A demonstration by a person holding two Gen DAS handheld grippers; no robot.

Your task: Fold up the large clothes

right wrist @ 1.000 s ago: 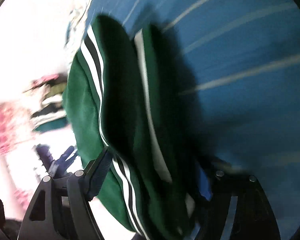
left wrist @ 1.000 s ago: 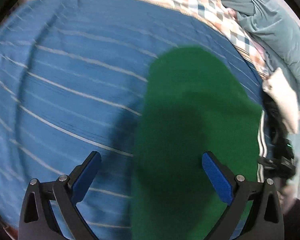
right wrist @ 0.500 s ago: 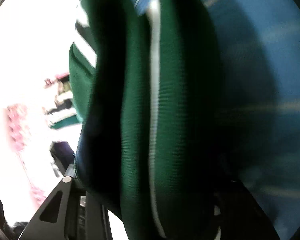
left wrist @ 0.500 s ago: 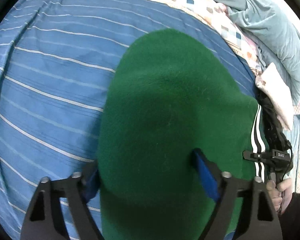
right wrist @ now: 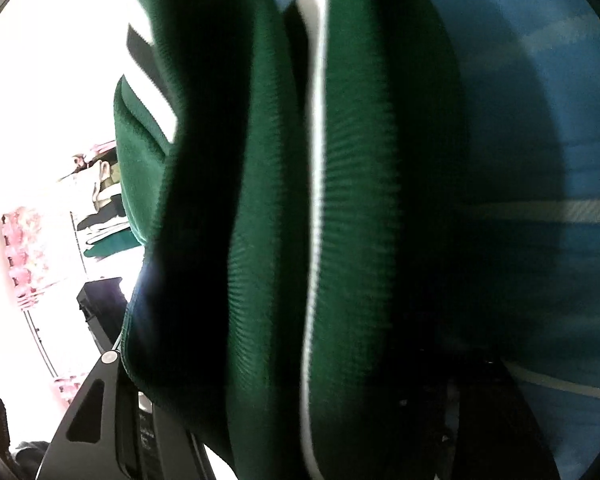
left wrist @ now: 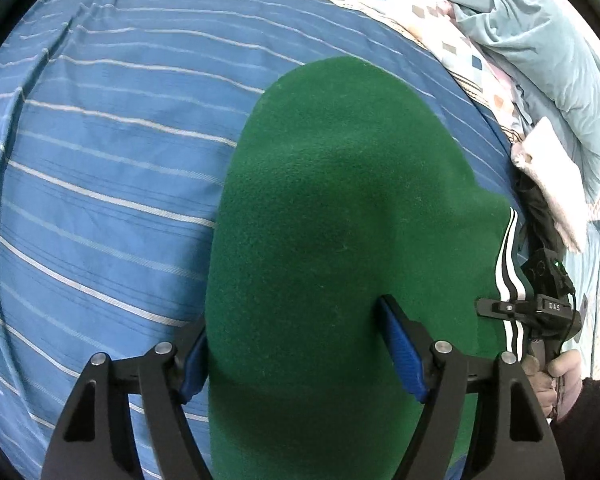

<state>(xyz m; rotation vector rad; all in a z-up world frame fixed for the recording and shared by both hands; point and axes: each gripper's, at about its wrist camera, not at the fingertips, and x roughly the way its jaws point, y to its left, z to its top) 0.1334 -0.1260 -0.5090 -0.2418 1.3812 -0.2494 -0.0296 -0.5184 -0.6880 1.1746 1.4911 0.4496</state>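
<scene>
From the left wrist camera, one blue sheet [left wrist: 100, 184] with thin white stripes covers the bed on the left and centre. One green garment [left wrist: 332, 240] lies on it, a thick folded bundle running from the centre down to the lower edge. The left gripper [left wrist: 296, 356] has its two blue-padded fingers [left wrist: 400, 344] closed on that bundle, one on each side, set fairly wide because the fold is thick; its jaws have just been closing, with the cloth between them. On the garment's right edge, three white stripes [left wrist: 510, 264] show. Just beside them is the right gripper [left wrist: 528, 312], with one hand [left wrist: 556, 376] in a dark sleeve on its handle. Further right lie one checked sheet [left wrist: 452, 44], one pale blue quilt [left wrist: 540, 52] and one small white cloth [left wrist: 552, 184].

From the right wrist camera, bright blurred clutter fills the left. The garment [right wrist: 352, 216] fills the centre in two thick folds, a white line [right wrist: 316, 208] on the right one. It sits between this gripper's [right wrist: 296, 420] jaws, which have just been opening a little; the pads are hidden, so I cannot tell whether they press. The sheet [right wrist: 560, 120] is to the right.
</scene>
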